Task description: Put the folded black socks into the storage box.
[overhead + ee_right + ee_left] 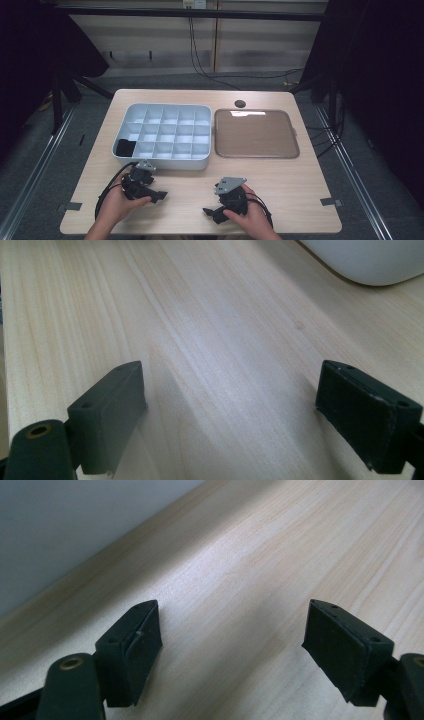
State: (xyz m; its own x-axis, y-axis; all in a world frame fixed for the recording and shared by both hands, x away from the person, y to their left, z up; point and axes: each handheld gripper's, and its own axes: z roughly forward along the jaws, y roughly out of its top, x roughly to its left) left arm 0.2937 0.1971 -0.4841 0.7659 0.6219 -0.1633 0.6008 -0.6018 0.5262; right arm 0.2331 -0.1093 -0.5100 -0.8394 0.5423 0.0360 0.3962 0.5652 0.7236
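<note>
My left gripper [158,194] rests low over the wooden table [300,185] near the front edge, held in a hand, just in front of a white compartment box [160,163]. In the left gripper view its jaws [232,630] stand wide apart with bare wood between them, and the box's white wall [75,525] rises at the upper left. My right gripper [208,212] lies to the right of it, also held in a hand. Its jaws [230,395] are open over bare wood, with a rounded corner of the box [370,260] at the top right.
The box has many small cells; a black object [125,147] sits in its front left cell. A flat brown tray [256,133] lies right of the box. A round hole [240,103] is near the table's far edge.
</note>
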